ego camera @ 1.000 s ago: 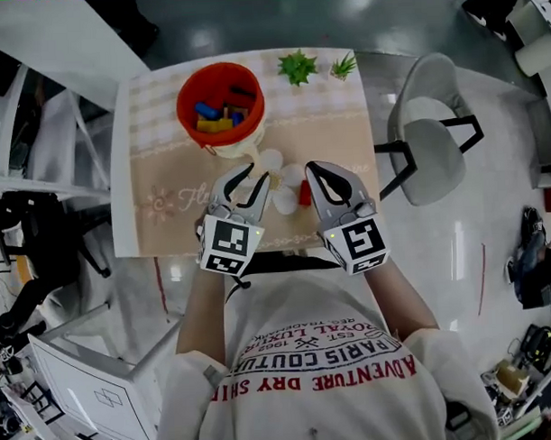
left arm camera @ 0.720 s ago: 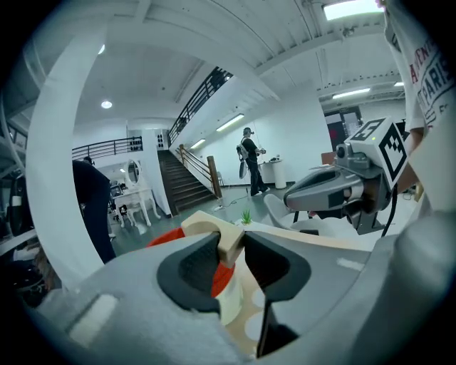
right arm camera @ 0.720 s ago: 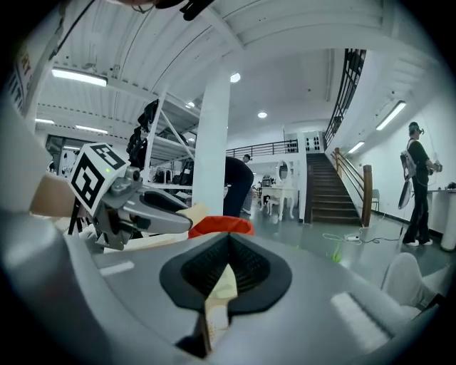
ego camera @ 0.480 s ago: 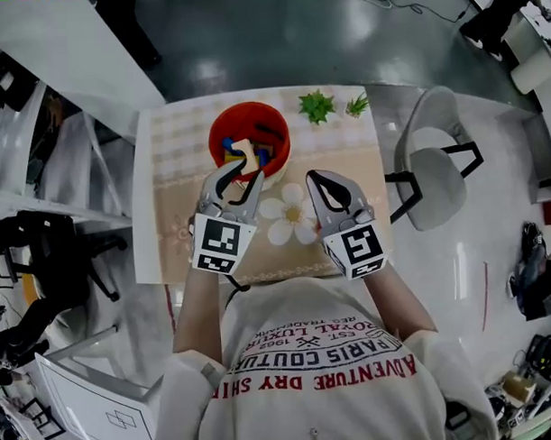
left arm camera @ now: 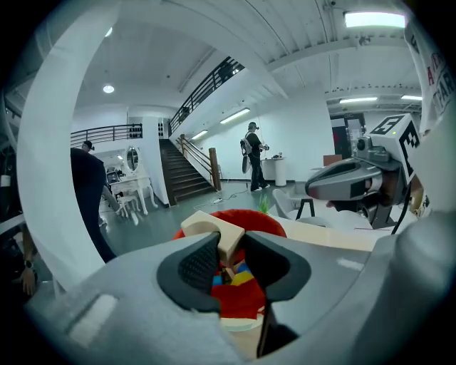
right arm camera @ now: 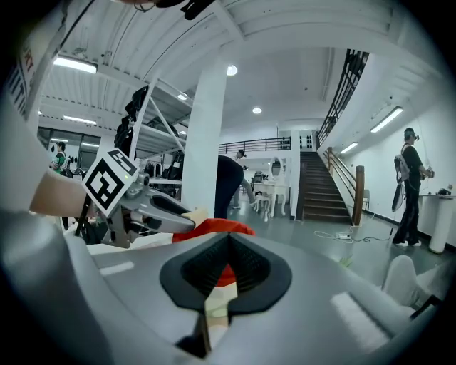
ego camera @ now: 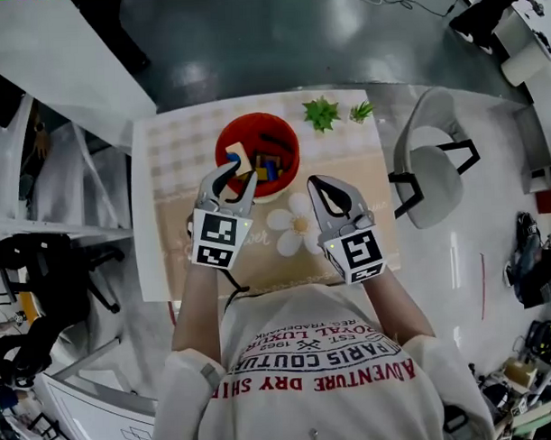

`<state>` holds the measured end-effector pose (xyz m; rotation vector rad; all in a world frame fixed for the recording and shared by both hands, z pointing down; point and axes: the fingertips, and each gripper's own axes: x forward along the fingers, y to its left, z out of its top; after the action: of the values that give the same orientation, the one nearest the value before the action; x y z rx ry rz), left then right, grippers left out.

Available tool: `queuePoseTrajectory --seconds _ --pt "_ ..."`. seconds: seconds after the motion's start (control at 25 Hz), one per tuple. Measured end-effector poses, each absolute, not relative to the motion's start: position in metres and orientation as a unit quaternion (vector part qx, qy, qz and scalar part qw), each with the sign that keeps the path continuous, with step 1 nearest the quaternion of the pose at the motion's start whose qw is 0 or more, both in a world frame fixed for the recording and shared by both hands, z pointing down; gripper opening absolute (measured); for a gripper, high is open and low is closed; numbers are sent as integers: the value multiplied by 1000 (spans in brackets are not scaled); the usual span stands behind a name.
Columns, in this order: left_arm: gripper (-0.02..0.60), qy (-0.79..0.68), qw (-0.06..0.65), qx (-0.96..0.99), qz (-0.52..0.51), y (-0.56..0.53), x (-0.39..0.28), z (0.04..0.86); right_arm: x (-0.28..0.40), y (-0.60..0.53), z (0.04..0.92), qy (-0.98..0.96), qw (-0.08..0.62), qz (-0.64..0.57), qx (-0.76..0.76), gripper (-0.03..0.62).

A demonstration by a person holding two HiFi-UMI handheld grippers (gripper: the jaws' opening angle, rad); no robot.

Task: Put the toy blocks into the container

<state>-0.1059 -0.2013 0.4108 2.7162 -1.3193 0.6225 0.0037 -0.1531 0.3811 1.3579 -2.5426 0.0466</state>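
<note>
A red bucket (ego camera: 257, 152) with several coloured blocks inside stands on the table (ego camera: 166, 173). My left gripper (ego camera: 234, 171) is shut on a pale wooden block (ego camera: 236, 156) and holds it over the bucket's near rim. The left gripper view has this block (left arm camera: 214, 229) clamped between the pads, with the bucket (left arm camera: 239, 303) and its blocks just behind. My right gripper (ego camera: 318, 184) hovers over the flower-print cloth to the right of the bucket, shut with nothing in it. In the right gripper view its jaws (right arm camera: 226, 246) meet, and the bucket (right arm camera: 217, 228) shows beyond them.
Two small green plants (ego camera: 321, 114) (ego camera: 360, 111) stand at the table's far right edge. A grey chair (ego camera: 431, 164) is to the table's right. White panels and shelving (ego camera: 45, 78) stand to the left.
My left gripper has carried the pale block forward from the table's near part to the bucket's rim. The right gripper has stayed shut beside it.
</note>
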Motion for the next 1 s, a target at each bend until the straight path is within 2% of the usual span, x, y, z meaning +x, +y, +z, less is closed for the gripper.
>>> queuePoseTrajectory --seconds 0.24,0.32,0.36,0.68,1.0 --pt "127 -410 52 886 209 -206 -107 424 -1 -152 391 -867 144 24 476 2" --pt "267 -404 58 889 209 -204 -104 427 1 -151 394 -864 148 25 480 2" --pt "298 -406 58 888 207 -203 -103 427 2 -149 396 -863 150 26 482 2" --pt "298 -444 45 882 152 -193 -93 398 24 -135 392 -866 145 21 479 2" --pt "298 -440 38 885 149 -153 -28 391 81 -116 398 -873 143 38 465 2"
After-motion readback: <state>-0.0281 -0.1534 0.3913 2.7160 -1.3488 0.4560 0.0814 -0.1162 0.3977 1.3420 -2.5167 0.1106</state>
